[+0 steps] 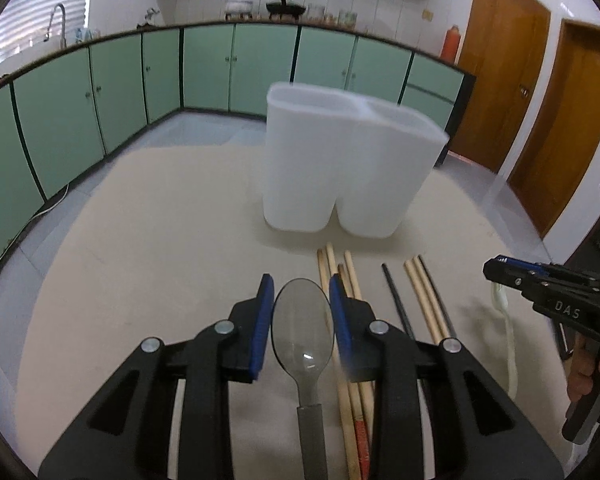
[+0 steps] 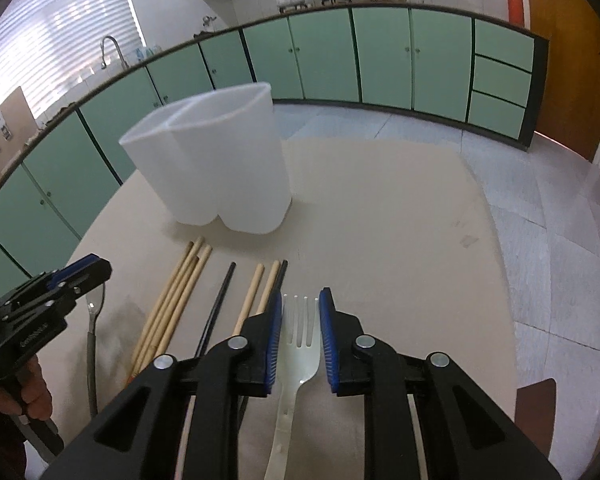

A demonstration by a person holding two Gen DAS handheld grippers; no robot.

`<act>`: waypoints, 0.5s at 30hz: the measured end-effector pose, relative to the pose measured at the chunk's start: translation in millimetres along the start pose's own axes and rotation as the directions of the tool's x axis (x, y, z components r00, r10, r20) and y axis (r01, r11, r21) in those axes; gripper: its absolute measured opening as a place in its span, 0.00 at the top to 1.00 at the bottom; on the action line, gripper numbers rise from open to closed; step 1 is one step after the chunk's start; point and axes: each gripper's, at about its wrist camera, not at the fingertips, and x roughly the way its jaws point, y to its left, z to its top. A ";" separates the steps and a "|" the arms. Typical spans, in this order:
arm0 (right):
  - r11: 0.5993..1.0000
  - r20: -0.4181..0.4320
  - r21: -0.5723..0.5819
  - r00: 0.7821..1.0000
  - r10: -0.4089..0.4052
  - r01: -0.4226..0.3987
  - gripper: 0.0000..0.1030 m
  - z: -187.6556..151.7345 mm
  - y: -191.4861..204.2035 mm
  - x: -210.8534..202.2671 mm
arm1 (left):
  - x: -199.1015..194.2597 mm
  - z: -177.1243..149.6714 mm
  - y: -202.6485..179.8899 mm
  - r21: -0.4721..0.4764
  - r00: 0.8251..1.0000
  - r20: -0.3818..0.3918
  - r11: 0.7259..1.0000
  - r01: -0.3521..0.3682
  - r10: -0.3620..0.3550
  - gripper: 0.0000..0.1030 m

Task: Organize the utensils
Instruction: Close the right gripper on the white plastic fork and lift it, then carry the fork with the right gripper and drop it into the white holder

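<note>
My left gripper (image 1: 300,286) is shut on a grey translucent spoon (image 1: 302,336). Its blue pads press both sides of the bowl, and the handle runs back under the jaws. My right gripper (image 2: 301,296) is shut on a white plastic fork (image 2: 300,344), tines pointing forward. Each gripper also shows in the other's view: the right gripper (image 1: 496,270) with its fork (image 1: 510,344), and the left gripper (image 2: 96,268) with its spoon (image 2: 92,320). A white two-compartment holder (image 1: 340,160) (image 2: 220,168) stands upright ahead of both. Wooden chopsticks (image 1: 336,268) (image 2: 180,292) and black chopsticks (image 1: 396,300) (image 2: 216,304) lie between the grippers.
Everything rests on a beige table (image 1: 140,240) (image 2: 400,240) whose far edge lies just behind the holder. Green cabinets (image 1: 100,100) run along the walls beyond it. A brown chair back (image 2: 536,396) shows at the table's right edge.
</note>
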 end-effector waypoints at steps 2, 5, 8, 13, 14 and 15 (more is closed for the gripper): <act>1.000 0.025 -0.006 1.000 0.008 -0.008 0.82 2.9 2.1 -6.5 | -9.4 3.5 2.2 -0.006 1.000 0.028 1.000 0.005 -0.005 0.74; 1.000 0.078 -0.019 0.997 0.016 -0.014 0.82 7.9 5.5 -19.5 | -22.4 7.4 6.6 -0.007 0.997 0.073 1.000 0.012 -0.012 0.74; 0.999 0.123 -0.035 0.992 0.024 -0.020 0.82 14.3 7.7 -30.1 | -29.6 13.8 1.2 -0.007 0.994 0.108 1.000 0.015 -0.014 0.74; 0.998 0.165 -0.048 0.985 0.042 -0.035 0.82 19.8 12.0 -40.2 | -41.1 19.7 -6.0 -0.001 0.988 0.153 1.000 0.025 -0.024 0.74; 0.998 0.176 -0.047 0.983 0.047 -0.039 0.82 21.0 12.4 -42.1 | -45.0 19.4 -6.4 0.002 0.986 0.165 1.000 0.026 -0.026 0.74; 0.998 0.182 -0.048 0.982 0.048 -0.040 0.82 20.7 12.3 -44.2 | -46.5 20.4 -7.7 0.003 0.985 0.172 1.000 0.026 -0.026 0.74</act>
